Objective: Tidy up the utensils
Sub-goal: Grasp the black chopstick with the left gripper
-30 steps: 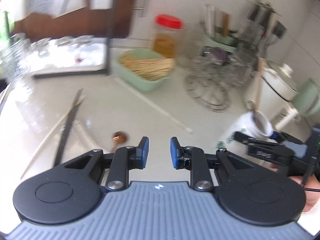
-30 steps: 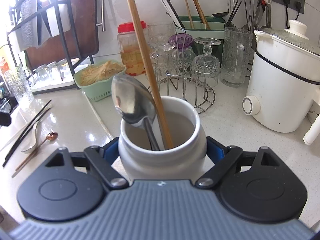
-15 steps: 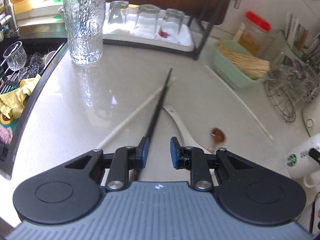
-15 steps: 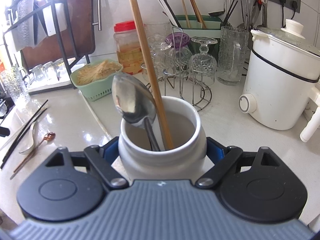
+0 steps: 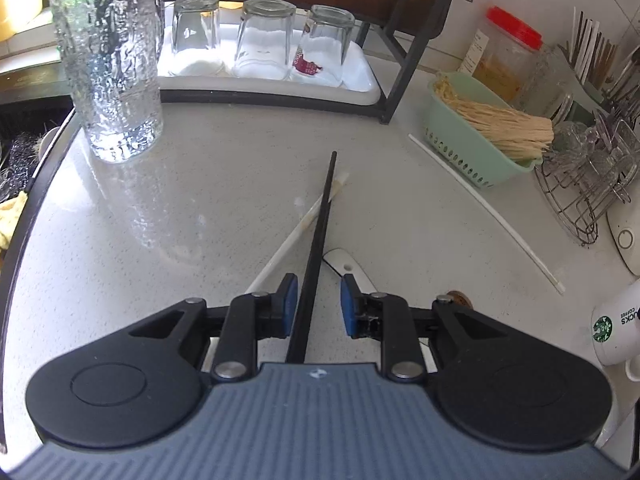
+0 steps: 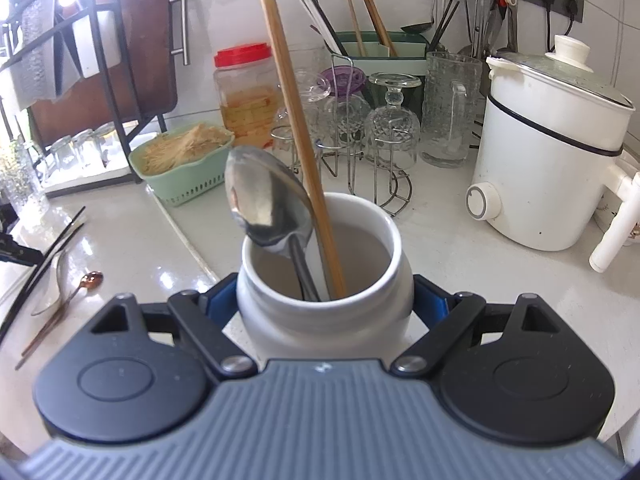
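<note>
The pale worktop (image 5: 224, 184) carried a tall glass (image 5: 110, 64), black chopsticks (image 5: 318, 236) crossing a white one (image 5: 296, 234), a green basket (image 5: 476, 148) (full of sticks) and a mug (image 5: 618, 330).

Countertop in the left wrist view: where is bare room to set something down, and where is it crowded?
Bare countertop lies between the textured glass, the glass tray and the black chopstick. A narrower strip runs between that chopstick and the white straw. Beyond the green basket and wire rack, it is crowded.
</note>
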A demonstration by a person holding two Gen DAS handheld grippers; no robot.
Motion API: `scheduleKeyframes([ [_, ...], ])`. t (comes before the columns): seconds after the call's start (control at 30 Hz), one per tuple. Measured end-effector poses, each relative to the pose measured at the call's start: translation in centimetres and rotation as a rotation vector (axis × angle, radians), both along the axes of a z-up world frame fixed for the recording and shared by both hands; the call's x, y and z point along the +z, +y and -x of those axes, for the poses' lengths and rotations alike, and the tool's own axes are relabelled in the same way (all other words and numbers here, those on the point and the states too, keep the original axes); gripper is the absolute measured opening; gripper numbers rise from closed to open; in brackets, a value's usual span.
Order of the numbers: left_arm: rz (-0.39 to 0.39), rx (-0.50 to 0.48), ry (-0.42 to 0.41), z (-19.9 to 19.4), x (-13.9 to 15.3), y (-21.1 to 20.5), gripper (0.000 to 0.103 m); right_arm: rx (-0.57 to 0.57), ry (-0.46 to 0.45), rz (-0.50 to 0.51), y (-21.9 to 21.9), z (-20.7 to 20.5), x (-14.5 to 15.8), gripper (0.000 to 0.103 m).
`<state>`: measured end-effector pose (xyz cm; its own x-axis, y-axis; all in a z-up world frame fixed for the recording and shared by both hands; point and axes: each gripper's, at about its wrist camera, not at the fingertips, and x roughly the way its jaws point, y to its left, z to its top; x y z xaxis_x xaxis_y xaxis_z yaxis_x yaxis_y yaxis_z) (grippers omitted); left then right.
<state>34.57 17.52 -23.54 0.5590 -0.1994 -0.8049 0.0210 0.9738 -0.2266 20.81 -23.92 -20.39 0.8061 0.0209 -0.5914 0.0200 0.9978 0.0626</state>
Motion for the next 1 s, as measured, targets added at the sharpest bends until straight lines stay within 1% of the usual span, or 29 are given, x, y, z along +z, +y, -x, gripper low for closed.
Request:
scheduleKeyframes([
  [0.17, 0.001, -0.009, -0.02, -0.9, -0.3, 0.0, 0.026, -0.007, -0.001, 0.002, 0.1, 0.1, 0.0, 0.09],
  [0.3, 0.014, -0.016, -0.004, -1.4, -1.0, 0.2, 0.024, -0.015, 0.004, 0.019, 0.4, 0.1, 0.0, 0.09],
  [0.37, 0.005, -0.018, -0.003, -1.4, -1.2, 0.2, 0.018, -0.012, 0.008, 0.047, 0.8, 0.0, -0.1, 0.09],
  [0.47, 0.009, -0.012, 0.001, -1.4, -1.4, 0.3, 0.009, -0.013, 0.007, 0.051, 0.7, 0.0, -0.2, 0.09],
  [0.57, 0.001, -0.016, -0.012, -1.3, -1.3, 0.3, 0.007, -0.013, 0.006, 0.052, 0.7, 0.0, -0.2, 0.09],
  [0.7, 0.003, -0.008, -0.041, -0.9, -0.5, 0.3, 0.006, -0.013, 0.005, 0.051, 0.7, 0.1, -0.2, 0.09],
  [1.0, 0.019, 0.013, -0.11, 0.5, 2.6, -0.6, 0.006, -0.006, 0.008, 0.049, 0.6, 0.0, -0.1, 0.091],
])
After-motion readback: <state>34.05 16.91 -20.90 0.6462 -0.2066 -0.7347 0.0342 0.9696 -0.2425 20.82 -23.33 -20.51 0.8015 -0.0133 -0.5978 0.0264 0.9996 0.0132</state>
